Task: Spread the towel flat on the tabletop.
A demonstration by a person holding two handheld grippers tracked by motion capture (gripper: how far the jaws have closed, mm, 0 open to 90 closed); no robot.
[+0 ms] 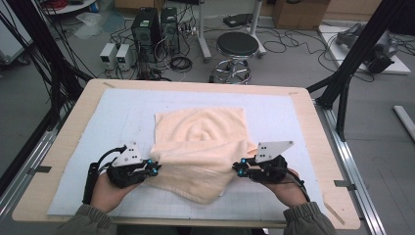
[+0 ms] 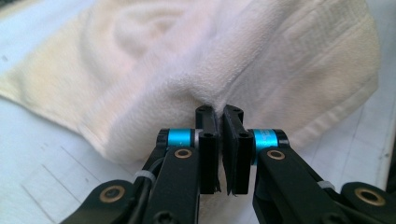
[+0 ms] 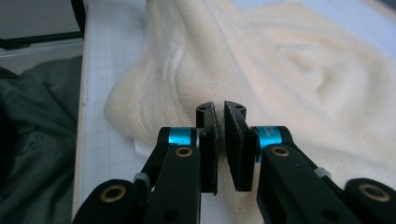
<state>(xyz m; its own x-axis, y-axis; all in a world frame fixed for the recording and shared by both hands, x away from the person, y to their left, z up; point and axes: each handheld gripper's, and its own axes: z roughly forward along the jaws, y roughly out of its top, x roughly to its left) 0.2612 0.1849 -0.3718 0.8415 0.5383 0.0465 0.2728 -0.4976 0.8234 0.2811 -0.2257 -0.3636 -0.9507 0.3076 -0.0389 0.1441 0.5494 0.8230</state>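
Note:
A cream towel (image 1: 200, 132) lies on the white mat (image 1: 274, 112), its near part raised and bunched between my two grippers. At the towel's left edge my left gripper (image 1: 155, 169) is shut on a fold of the cloth. In the left gripper view the towel (image 2: 261, 56) is pinched between the jaws of the left gripper (image 2: 219, 112). My right gripper (image 1: 236, 169) is shut on the towel's right edge. In the right gripper view the jaws of the right gripper (image 3: 220, 112) stand almost together, with the towel (image 3: 299, 70) between the pads. A loose corner hangs toward the near edge.
The mat covers a wooden table (image 1: 313, 127). Beyond the far edge stand a round stool (image 1: 237, 46), two computer towers (image 1: 147, 29) and floor cables. Black frame posts (image 1: 352, 54) rise at both sides. A green sleeve (image 3: 32, 140) lies beside the table edge.

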